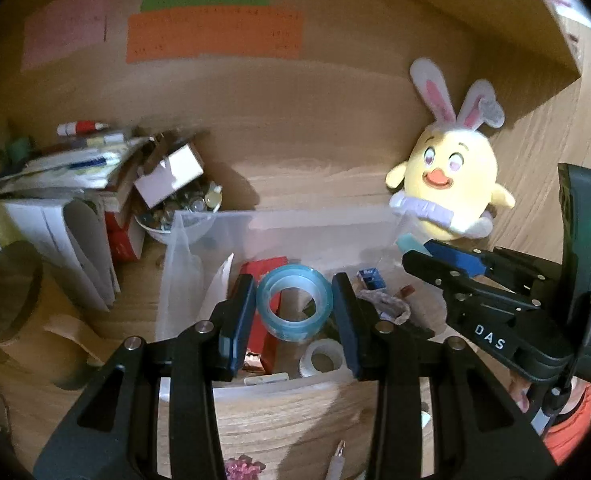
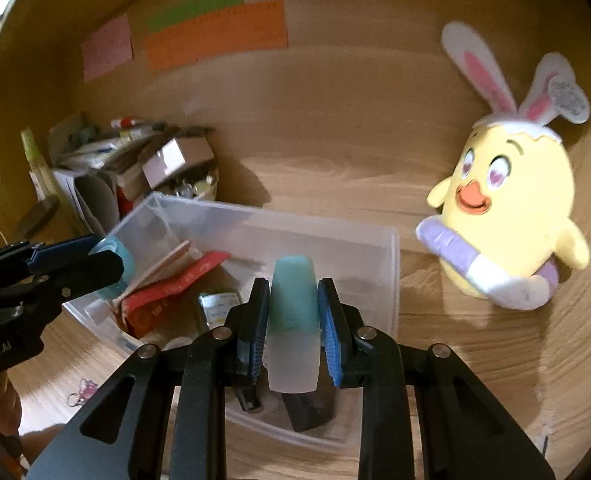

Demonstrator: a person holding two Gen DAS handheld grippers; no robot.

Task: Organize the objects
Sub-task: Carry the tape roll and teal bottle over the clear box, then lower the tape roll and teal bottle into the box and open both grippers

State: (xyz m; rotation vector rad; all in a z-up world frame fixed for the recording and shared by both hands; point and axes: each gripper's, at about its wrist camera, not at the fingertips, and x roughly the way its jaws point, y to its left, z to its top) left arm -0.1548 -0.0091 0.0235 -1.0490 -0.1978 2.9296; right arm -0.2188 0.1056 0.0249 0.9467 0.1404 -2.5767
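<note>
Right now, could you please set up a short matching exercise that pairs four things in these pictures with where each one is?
Things:
1. blue tape roll
2. teal-capped tube
3. yellow chick plush
4. orange paper

Places:
A. stuck on the wooden back wall
B. between the left tongs, above the clear plastic bin
C. on the desk to the right of the bin
D. between the right tongs, above the bin

Pairs: 1-B, 2-D, 3-C, 4-A
</note>
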